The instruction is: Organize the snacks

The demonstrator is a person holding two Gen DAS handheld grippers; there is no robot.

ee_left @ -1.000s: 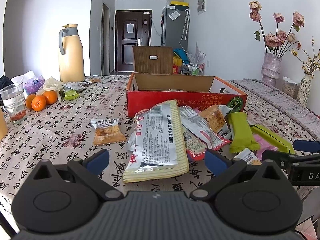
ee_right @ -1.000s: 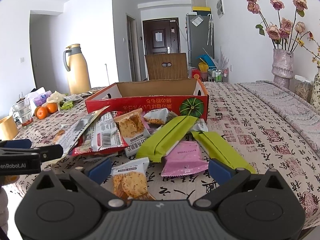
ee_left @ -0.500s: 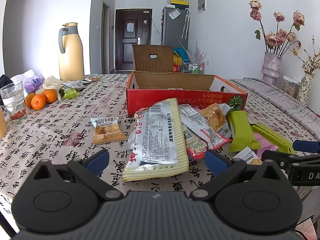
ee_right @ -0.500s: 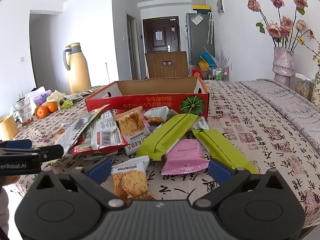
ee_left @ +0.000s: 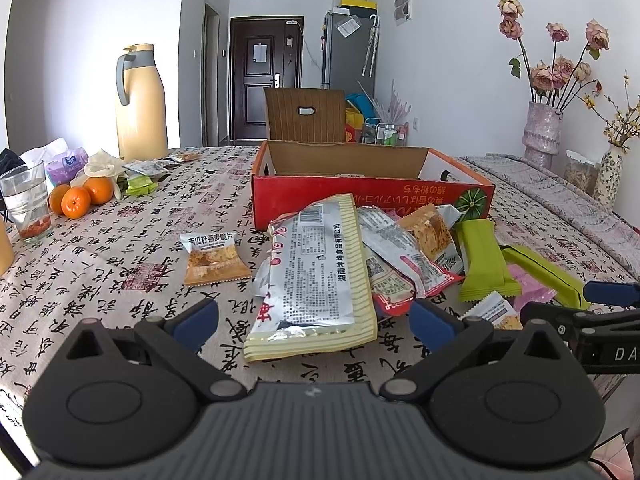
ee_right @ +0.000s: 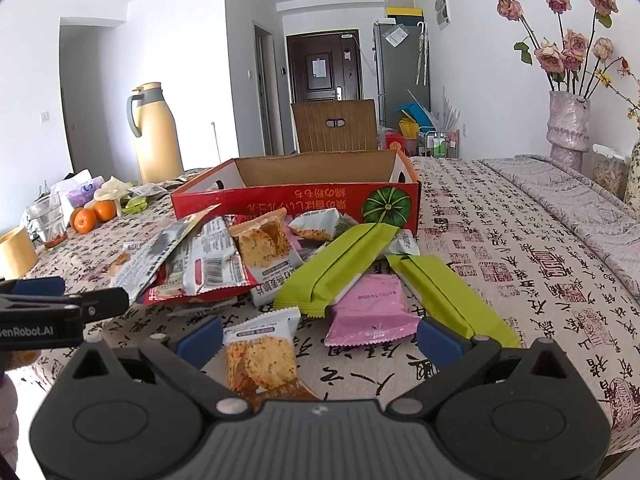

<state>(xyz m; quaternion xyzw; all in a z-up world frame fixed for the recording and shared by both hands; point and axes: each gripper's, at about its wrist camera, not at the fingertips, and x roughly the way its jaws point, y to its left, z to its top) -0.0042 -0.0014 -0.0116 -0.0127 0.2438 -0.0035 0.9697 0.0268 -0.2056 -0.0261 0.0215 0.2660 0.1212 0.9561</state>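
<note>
- Daylight fills a white-walled room with a dark door [ee_left: 266, 80] at the far end, a grey fridge [ee_left: 349, 52] beside it and a brown chair [ee_left: 305, 115] pushed up behind the surface [ee_left: 120, 264].
- Covering the surface is a cloth printed with black script; a tan flask [ee_left: 141, 104], oranges [ee_left: 76, 200], a glass [ee_left: 28, 200] and a vase [ee_right: 568, 128] of dried roses stand round its edges.
- Centre stage is an open red box [ee_left: 372, 196], which looks empty, with the snack pile just in front of it: a big silver pack [ee_left: 316, 272], green bars [ee_right: 340, 268], a pink pack [ee_right: 372, 308] and small cracker packs.
- One cracker pack [ee_left: 212, 258] lies apart, to the left of the pile.
- Both tools hover low at the near edge. The left hand-held gripper [ee_left: 314, 320] has its jaws wide apart and holds nothing, with the silver pack's near end between them.
- The right hand-held gripper [ee_right: 318, 340] is equally wide and empty, a cracker pack [ee_right: 262, 354] lying between its fingers.
- By my reading, sorting has not begun: no snack appears to be in the box, so this is the approach to a first pick.
- Next comes lowering onto one flat pack, closing on an edge without dragging neighbours, then lifting it over the box wall.
</note>
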